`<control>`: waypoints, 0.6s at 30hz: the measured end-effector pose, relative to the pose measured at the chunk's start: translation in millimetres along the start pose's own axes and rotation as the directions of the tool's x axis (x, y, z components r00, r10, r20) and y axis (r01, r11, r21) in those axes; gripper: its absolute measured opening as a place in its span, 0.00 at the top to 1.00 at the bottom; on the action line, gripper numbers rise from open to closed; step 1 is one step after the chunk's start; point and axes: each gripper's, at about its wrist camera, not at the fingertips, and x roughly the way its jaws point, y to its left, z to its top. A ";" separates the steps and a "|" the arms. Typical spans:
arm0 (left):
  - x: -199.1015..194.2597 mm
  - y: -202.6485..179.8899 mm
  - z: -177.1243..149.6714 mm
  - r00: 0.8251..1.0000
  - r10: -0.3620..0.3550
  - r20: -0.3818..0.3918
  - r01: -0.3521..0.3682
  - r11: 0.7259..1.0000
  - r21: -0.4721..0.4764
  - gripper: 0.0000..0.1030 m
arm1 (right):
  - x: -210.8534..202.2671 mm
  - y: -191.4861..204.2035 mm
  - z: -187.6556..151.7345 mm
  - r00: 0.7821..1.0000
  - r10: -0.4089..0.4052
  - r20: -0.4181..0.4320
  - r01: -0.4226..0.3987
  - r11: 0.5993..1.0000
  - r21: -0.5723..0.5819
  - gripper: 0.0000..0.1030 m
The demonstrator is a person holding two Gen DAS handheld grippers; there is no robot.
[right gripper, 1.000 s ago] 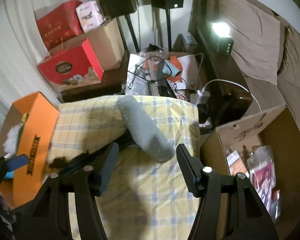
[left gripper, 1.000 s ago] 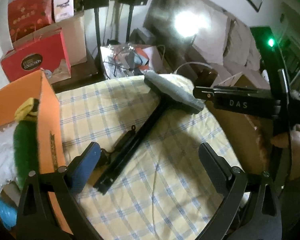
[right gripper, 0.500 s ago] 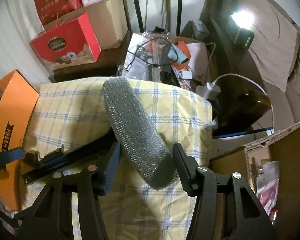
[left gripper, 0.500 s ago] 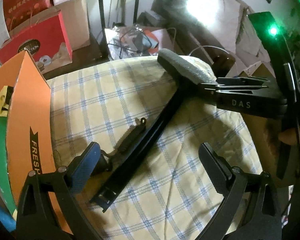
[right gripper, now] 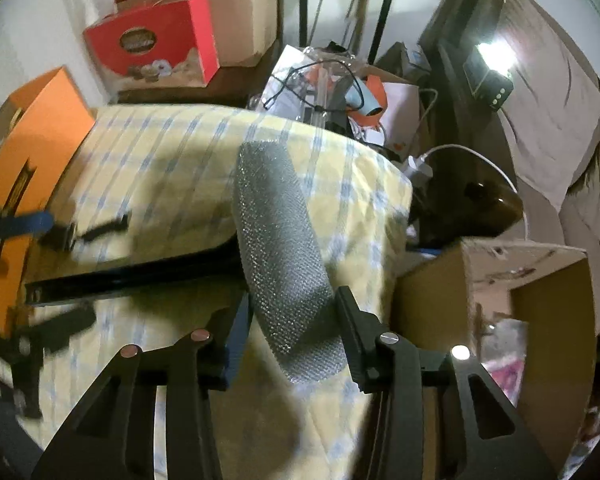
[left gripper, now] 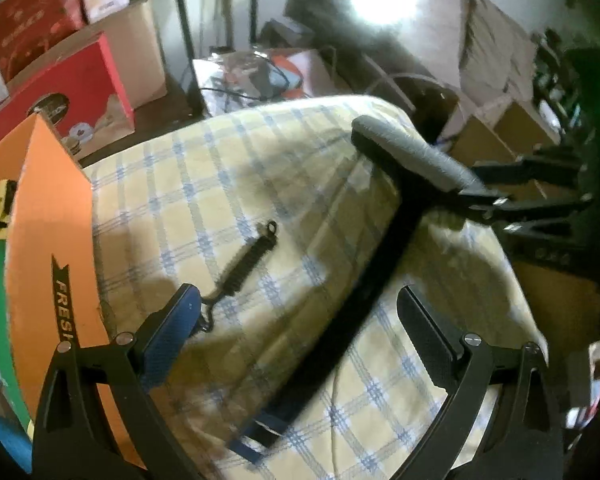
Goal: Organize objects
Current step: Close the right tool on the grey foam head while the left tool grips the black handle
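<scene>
Leftmost, an orange box (left gripper: 56, 216) is seen standing against the edge of the checked cloth (left gripper: 204, 184), with green and yellow things showing inside it. Beside it the left gripper (left gripper: 296, 320) is held low over the cloth with its jaws spread wide and nothing between the pads; its blue left finger (left gripper: 172, 332) lies just beside the hook end of a small black spring (left gripper: 244, 264), which rests on the cloth apart from the mop. Further right the black handle (left gripper: 364, 292) of the mop is seen running diagonally across the cloth, its near end passing between the left gripper's fingers without being touched.

At the far end of the handle the grey mop head (right gripper: 284, 240) is laid across the cloth near its right edge. The right gripper (right gripper: 292, 320) is placed around the near end of the head; its jaws have just been closing, and the pads are seen against both sides of the head, so it is grasped. In the left view this gripper is shown reaching in from the right edge. Right of the cloth an open cardboard box (right gripper: 500, 280) is seen, below the level of the cloth.
</scene>
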 end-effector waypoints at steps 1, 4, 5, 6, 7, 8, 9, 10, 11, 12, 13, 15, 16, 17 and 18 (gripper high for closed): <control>2.4 -3.7 -2.2 1.000 0.002 -0.011 -0.001 1.000 0.023 0.05 | -4.1 -2.3 -4.6 1.000 -0.006 -0.005 0.005 1.000 -0.013 0.59; 8.2 -14.3 -10.9 0.999 -0.019 -0.035 0.021 0.997 0.072 0.05 | -12.4 -9.0 -13.1 1.000 -0.015 -0.018 0.014 0.999 -0.032 0.59; 9.6 -18.4 -14.4 0.999 -0.024 -0.042 0.027 0.996 0.088 0.08 | -14.7 -11.6 -15.8 1.000 -0.021 -0.019 0.020 0.999 -0.035 0.59; 11.6 -23.0 -18.7 0.998 -0.028 -0.050 0.033 0.994 0.105 0.10 | -15.7 -13.1 -17.1 0.999 -0.025 -0.021 0.024 0.999 -0.036 0.59; 13.8 -27.6 -23.2 0.998 -0.030 -0.058 0.037 0.992 0.120 0.13 | -16.9 -15.5 -19.1 0.999 -0.029 -0.023 0.028 0.999 -0.035 0.59; 16.1 -31.2 -28.2 0.997 -0.029 -0.066 0.037 0.990 0.136 0.17 | -17.9 -16.6 -20.5 0.999 -0.031 -0.024 0.030 0.999 -0.032 0.59; 17.5 -33.4 -32.2 0.997 -0.027 -0.073 0.038 0.988 0.146 0.20 | -18.3 -19.1 -22.1 0.999 -0.030 -0.024 0.030 0.999 -0.025 0.59; 17.0 -37.5 -37.1 0.998 -0.002 -0.055 0.011 0.985 0.174 0.21 | -18.4 -19.8 -23.5 0.999 -0.027 -0.024 0.027 0.999 -0.019 0.59; 16.3 -41.9 -41.2 0.999 0.016 -0.041 -0.008 0.980 0.201 0.23 | -18.4 -20.6 -24.2 0.999 -0.024 -0.023 0.024 1.000 -0.014 0.59; 14.9 -43.9 -43.7 0.999 0.006 -0.035 0.001 0.979 0.203 0.27 | -18.4 -21.2 -24.8 1.000 -0.020 -0.022 0.019 1.000 -0.008 0.59; 13.6 -45.8 -44.9 0.999 0.005 -0.033 0.002 0.979 0.203 0.31 | -18.7 -21.2 -25.6 1.000 -0.011 -0.021 0.011 1.000 -0.003 0.59; 10.3 -49.7 -46.4 1.000 0.000 -0.026 0.006 0.977 0.214 0.45 | -19.2 -19.4 -26.3 1.000 0.003 -0.018 -0.003 1.000 0.001 0.59; 7.8 -52.9 -47.2 1.000 -0.006 -0.019 0.010 0.974 0.226 0.62 | -19.8 -17.4 -26.1 1.000 0.003 -0.017 -0.003 1.000 -0.001 0.59; 6.5 -55.7 -48.1 1.000 -0.006 -0.015 0.009 0.971 0.238 0.73 | -20.6 -15.1 -26.0 1.000 0.002 -0.015 -0.003 1.000 -0.006 0.59; 5.5 -58.8 -49.4 1.000 -0.002 -0.015 0.006 0.968 0.251 0.73 | -22.0 -12.5 -26.0 1.000 0.003 -0.013 -0.003 1.000 -0.012 0.59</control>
